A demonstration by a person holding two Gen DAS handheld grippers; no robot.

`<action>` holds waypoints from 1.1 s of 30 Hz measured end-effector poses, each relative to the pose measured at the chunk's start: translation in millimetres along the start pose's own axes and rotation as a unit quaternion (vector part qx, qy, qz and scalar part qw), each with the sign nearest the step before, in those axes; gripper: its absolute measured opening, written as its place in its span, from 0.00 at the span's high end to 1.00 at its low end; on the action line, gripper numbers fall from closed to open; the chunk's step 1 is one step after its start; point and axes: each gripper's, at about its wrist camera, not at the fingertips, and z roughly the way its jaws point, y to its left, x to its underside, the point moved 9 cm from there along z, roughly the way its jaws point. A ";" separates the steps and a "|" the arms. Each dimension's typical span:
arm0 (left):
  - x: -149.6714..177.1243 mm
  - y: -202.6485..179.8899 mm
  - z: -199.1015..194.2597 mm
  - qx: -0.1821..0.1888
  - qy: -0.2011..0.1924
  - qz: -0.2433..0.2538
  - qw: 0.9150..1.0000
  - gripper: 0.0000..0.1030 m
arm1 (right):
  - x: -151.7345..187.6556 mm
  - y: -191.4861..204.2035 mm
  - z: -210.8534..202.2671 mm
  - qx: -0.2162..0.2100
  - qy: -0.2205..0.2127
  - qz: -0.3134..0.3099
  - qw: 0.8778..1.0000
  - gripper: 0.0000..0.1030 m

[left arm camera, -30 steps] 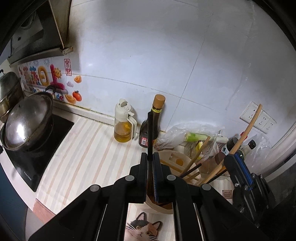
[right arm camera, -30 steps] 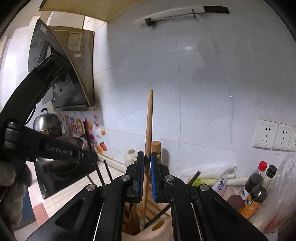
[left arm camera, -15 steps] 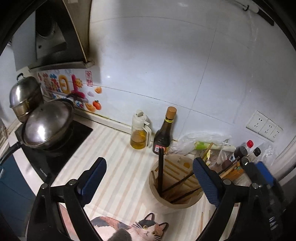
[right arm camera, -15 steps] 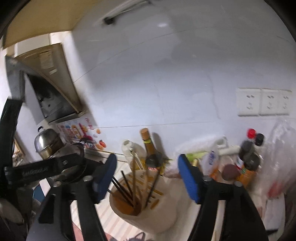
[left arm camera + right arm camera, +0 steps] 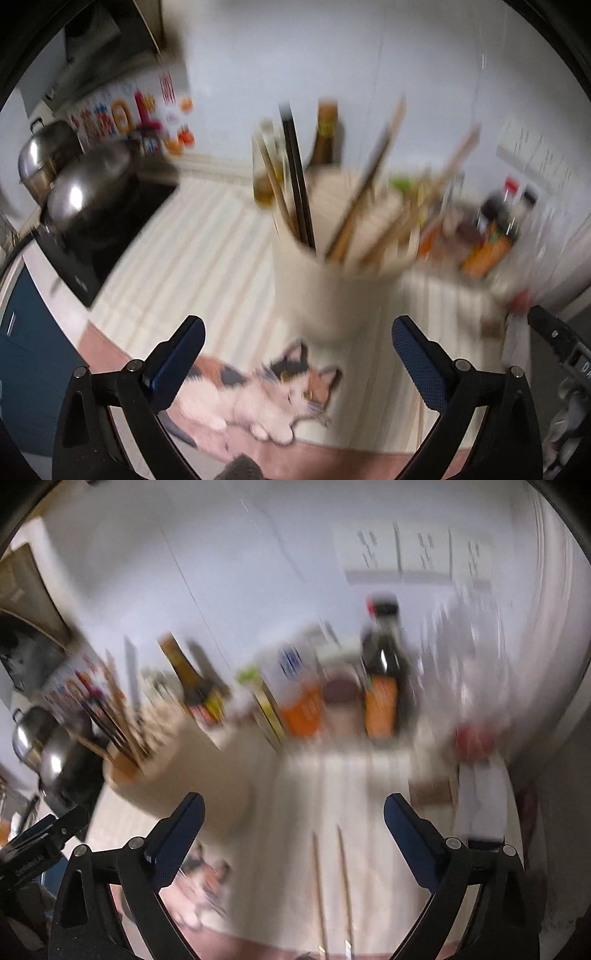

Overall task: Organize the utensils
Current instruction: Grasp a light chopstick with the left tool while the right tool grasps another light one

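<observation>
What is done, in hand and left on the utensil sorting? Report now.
Done: chopsticks already stand in the utensil holder. In hand: nothing; left gripper and right gripper are both open and empty, the right's jaws having just opened. Left: two loose chopsticks lie on the counter in front of the right gripper.

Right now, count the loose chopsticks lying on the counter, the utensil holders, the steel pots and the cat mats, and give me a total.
loose chopsticks: 2
utensil holder: 1
steel pots: 2
cat-print mat: 1
Total: 6
The sticks standing inside the holder are too blurred to count.
</observation>
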 end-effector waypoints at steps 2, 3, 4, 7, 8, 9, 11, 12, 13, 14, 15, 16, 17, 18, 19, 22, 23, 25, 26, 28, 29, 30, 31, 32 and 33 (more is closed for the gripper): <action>24.2 -11.3 23.8 -0.011 0.028 0.010 1.000 0.00 | 22.8 -19.9 24.3 0.005 0.046 0.001 0.999 0.18; 34.8 -16.8 34.2 -0.017 0.040 0.015 0.999 0.00 | 33.7 -26.7 34.8 0.006 0.066 0.003 0.998 0.25; 47.8 -24.0 47.9 -0.022 0.055 0.020 0.998 0.00 | 48.1 -36.6 50.8 0.012 0.097 0.001 0.995 0.37; 77.2 -42.6 76.6 -0.028 0.096 0.032 0.995 0.00 | 81.5 -52.1 90.9 0.015 0.163 0.001 0.987 0.48; 83.6 -46.7 82.4 -0.031 0.103 0.035 0.994 0.00 | 92.8 -57.6 104.4 0.019 0.186 0.001 0.982 0.48; 91.3 -51.7 90.8 -0.036 0.113 0.041 0.992 0.00 | 102.5 -61.6 116.6 0.022 0.203 0.001 0.979 0.48; 100.5 -58.7 101.2 -0.039 0.125 0.047 0.990 0.00 | 117.5 -65.3 137.8 0.028 0.229 -0.005 0.973 0.50; 103.9 -61.3 105.6 -0.042 0.132 0.049 0.989 0.00 | 124.0 -65.8 145.4 0.030 0.236 -0.010 0.971 0.50; 108.2 -65.7 110.5 -0.041 0.139 0.051 0.988 0.00 | 127.7 -63.8 149.4 0.032 0.242 -0.017 0.970 0.53; 108.5 -67.3 111.3 -0.042 0.142 0.053 0.988 0.00 | 132.7 -63.2 155.0 0.036 0.250 -0.026 0.967 0.60; 109.6 -69.7 113.2 -0.044 0.143 0.057 0.987 0.00 | 135.6 -62.9 158.2 0.039 0.254 -0.032 0.966 0.65; 110.7 -73.9 115.0 -0.045 0.144 0.062 0.987 0.00 | 137.6 -62.1 159.5 0.046 0.255 -0.045 0.965 0.69; 111.1 -76.8 116.4 -0.046 0.146 0.065 0.986 0.00 | 137.7 -61.1 158.7 0.055 0.251 -0.060 0.965 0.82; 111.5 -80.5 117.7 -0.047 0.147 0.068 0.986 0.00 | 140.3 -61.7 159.4 0.057 0.255 -0.066 0.963 0.87; 111.3 -84.5 117.9 -0.046 0.149 0.072 0.985 0.00 | 140.3 -65.7 158.5 0.064 0.252 -0.069 0.963 0.93; 112.8 -98.0 118.7 -0.039 0.148 0.084 0.985 0.00 | 144.7 -85.2 151.2 0.076 0.254 -0.060 0.962 0.93; 114.9 -103.5 120.2 -0.036 0.148 0.088 0.985 0.00 | 146.4 -94.9 147.3 0.080 0.256 -0.056 0.962 0.93; 118.1 -119.3 120.7 -0.026 0.147 0.097 0.984 0.00 | 150.0 -113.3 140.1 0.082 0.258 -0.043 0.962 0.93; 120.3 -125.8 121.3 -0.021 0.149 0.101 0.983 0.00 | 152.2 -123.5 135.8 0.080 0.259 -0.030 0.962 0.93; 128.7 -147.6 124.6 0.001 0.159 0.113 0.981 0.00 | 156.0 -140.3 128.5 0.078 0.258 -0.010 0.963 0.93; 132.2 -155.7 126.0 0.009 0.164 0.118 0.979 0.01 | 158.0 -148.9 124.6 0.079 0.256 0.000 0.963 0.93; 137.3 -167.4 128.8 0.019 0.171 0.125 0.977 0.05 | 160.3 -156.6 121.0 0.080 0.255 0.010 0.963 0.93; 141.3 -176.5 131.2 0.027 0.176 0.130 0.975 0.11 | 161.1 -162.6 118.9 0.082 0.255 0.016 0.963 0.93; 145.6 -185.6 134.0 0.033 0.181 0.136 0.973 0.15 | 162.5 -167.4 116.6 0.084 0.255 0.020 0.963 0.93; 150.9 -194.3 138.3 0.034 0.188 0.146 0.971 0.26 | 163.9 -171.7 114.4 0.085 0.256 0.024 0.963 0.93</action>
